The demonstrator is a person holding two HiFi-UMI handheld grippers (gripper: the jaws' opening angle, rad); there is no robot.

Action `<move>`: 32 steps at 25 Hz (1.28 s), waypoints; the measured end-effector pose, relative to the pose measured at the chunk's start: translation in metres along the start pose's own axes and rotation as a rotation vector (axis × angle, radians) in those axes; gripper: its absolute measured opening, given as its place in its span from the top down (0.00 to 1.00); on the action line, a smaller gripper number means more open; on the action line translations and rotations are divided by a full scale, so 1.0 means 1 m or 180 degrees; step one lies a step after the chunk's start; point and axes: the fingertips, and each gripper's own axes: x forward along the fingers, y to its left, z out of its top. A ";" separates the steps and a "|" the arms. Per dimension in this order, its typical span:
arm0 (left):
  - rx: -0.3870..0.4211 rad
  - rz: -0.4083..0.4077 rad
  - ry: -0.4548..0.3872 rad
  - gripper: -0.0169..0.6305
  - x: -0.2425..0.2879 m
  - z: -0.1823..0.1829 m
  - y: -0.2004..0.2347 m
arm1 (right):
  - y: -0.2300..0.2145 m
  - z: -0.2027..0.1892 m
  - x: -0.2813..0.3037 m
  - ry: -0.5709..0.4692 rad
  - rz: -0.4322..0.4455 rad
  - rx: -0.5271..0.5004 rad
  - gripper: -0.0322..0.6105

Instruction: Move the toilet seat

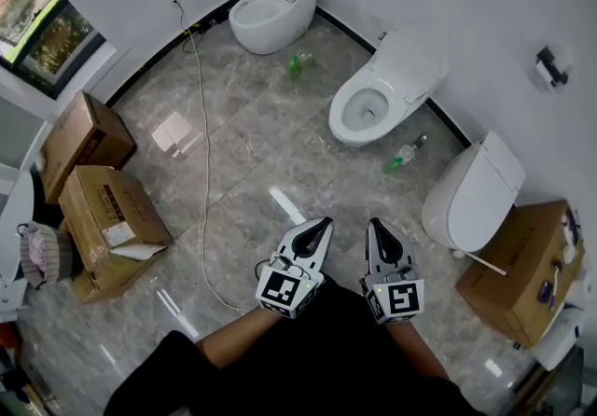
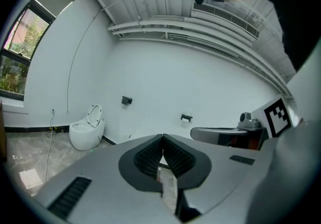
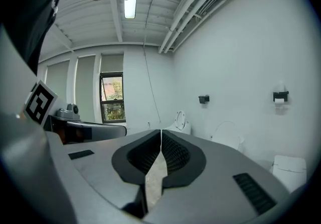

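You're holding both arms low and close to your body, forearms coming in from the bottom of the head view. The left tongs (image 1: 324, 222) and right tongs (image 1: 373, 224) sit side by side over the marble floor (image 1: 242, 139), tips pointing forward toward the toilets. Both gripper views look out at the wall rather than the floor, so you've got them roughly level. Both tongs are fully pinched together with nothing in them.

Neither is near a toilet. The middle toilet (image 1: 396, 64) is well ahead, lid up, with its toilet seat (image 1: 346, 122) lying flat on the bowl. The closed toilet (image 1: 474, 188) is off to your right, the far toilet (image 1: 270, 18) way back. A green bottle (image 1: 395, 163) lies between the middle and closed ones.
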 end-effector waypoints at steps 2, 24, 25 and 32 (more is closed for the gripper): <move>0.0044 -0.0031 -0.0005 0.95 0.009 0.008 0.022 | -0.001 0.007 0.021 0.0013 -0.0050 -0.0003 0.90; -0.0162 -0.0259 0.0113 0.95 0.057 0.019 0.129 | -0.028 0.010 0.126 0.0228 -0.0609 0.0091 0.90; -0.0165 -0.0262 0.0120 0.95 0.058 0.018 0.130 | -0.031 0.009 0.128 0.0235 -0.0614 0.0103 0.90; -0.0121 -0.0202 0.0230 0.95 0.089 0.014 0.145 | -0.064 0.005 0.161 0.0218 -0.0598 0.0184 0.90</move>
